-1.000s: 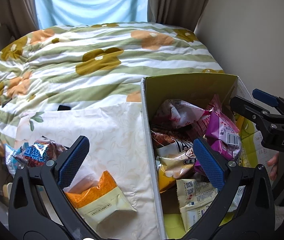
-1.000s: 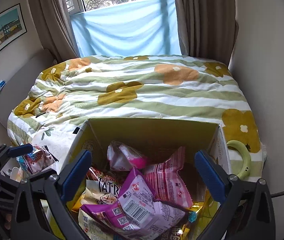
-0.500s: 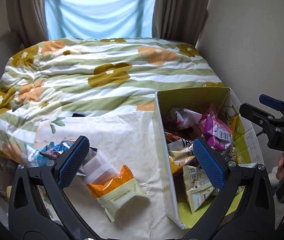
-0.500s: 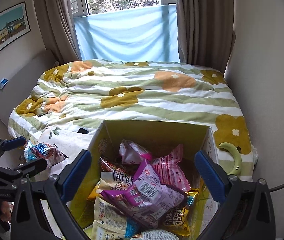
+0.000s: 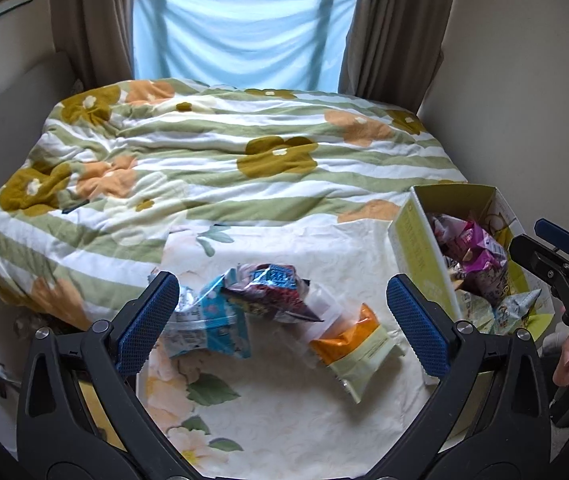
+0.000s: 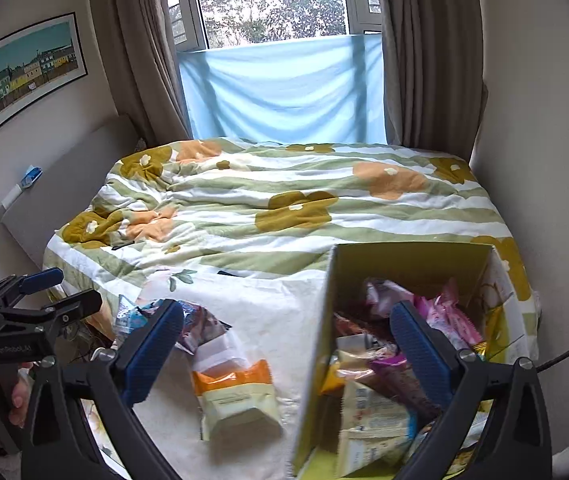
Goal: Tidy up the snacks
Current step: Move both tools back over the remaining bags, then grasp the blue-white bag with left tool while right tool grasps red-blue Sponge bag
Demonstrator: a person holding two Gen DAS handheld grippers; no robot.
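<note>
A yellow-green cardboard box (image 5: 418,248) (image 6: 318,344) full of snack packets stands on a white floral cloth (image 5: 284,400) at the bed's near end. Left of it lie an orange-and-cream packet (image 5: 354,342) (image 6: 234,394), a dark red-and-blue packet (image 5: 272,292) and a light blue packet (image 5: 208,324). My left gripper (image 5: 282,326) is open and empty, held above these loose packets. My right gripper (image 6: 284,354) is open and empty, above the box's left wall. It also shows in the left wrist view (image 5: 556,256), and the left gripper shows in the right wrist view (image 6: 40,292).
A striped quilt with flowers (image 5: 224,160) covers the bed beyond the cloth. A wall runs close along the right of the box (image 6: 544,160). Curtains and a window with a blue sheet (image 6: 284,92) are at the far end. The bed's left edge drops off beside the packets.
Both grippers have pulled back, up and to the left. The box now sits further right and smaller in both views, and the loose packets have come into full view.
</note>
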